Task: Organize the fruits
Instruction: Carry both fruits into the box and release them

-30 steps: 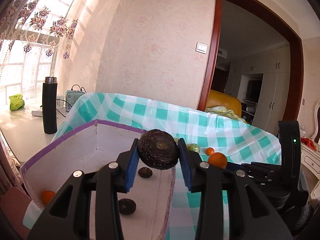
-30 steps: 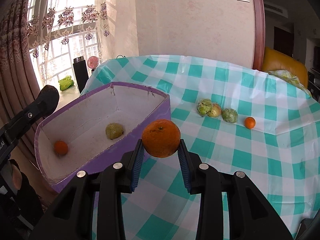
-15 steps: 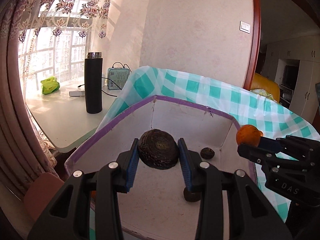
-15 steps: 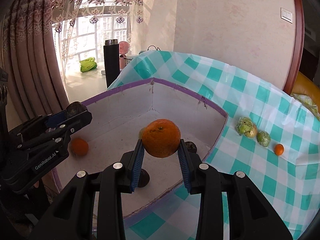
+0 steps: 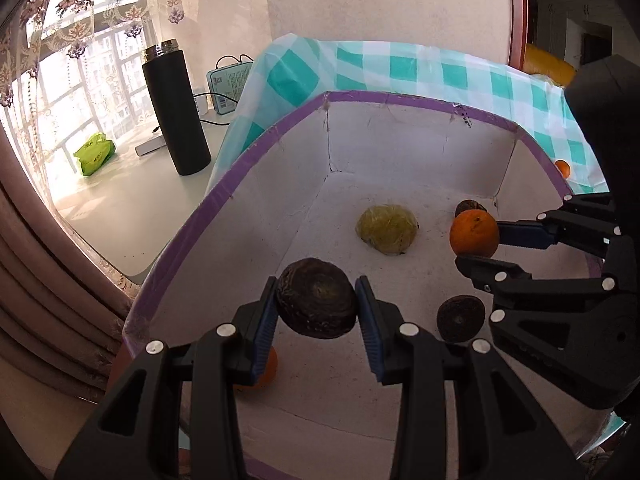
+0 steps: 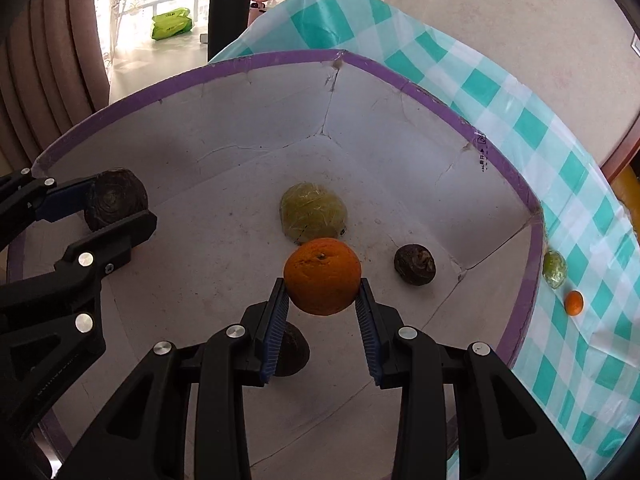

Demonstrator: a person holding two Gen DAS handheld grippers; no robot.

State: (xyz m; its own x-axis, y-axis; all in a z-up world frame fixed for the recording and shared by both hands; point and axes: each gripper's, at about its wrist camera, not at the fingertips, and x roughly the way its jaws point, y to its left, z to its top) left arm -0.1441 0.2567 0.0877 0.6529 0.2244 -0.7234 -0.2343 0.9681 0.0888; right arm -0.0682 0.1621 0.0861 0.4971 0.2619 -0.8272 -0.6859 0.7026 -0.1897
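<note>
Purple-rimmed box [image 6: 532, 280] below both loads: left gripper [image 5: 316, 308] clenched on dark fruit [image 5: 316, 304], right gripper [image 6: 322, 300] on orange [image 6: 322, 276].
Released from this height, either could roll into the green fruit [image 6: 312, 216].

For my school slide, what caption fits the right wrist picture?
Right gripper holds an orange over the purple-rimmed box; left gripper holds a dark fruit.

Bare box floor [image 6: 208, 280] btwn grippers; green fruit [image 6: 313, 213], dark fruit [image 6: 415, 264] block far side
</note>
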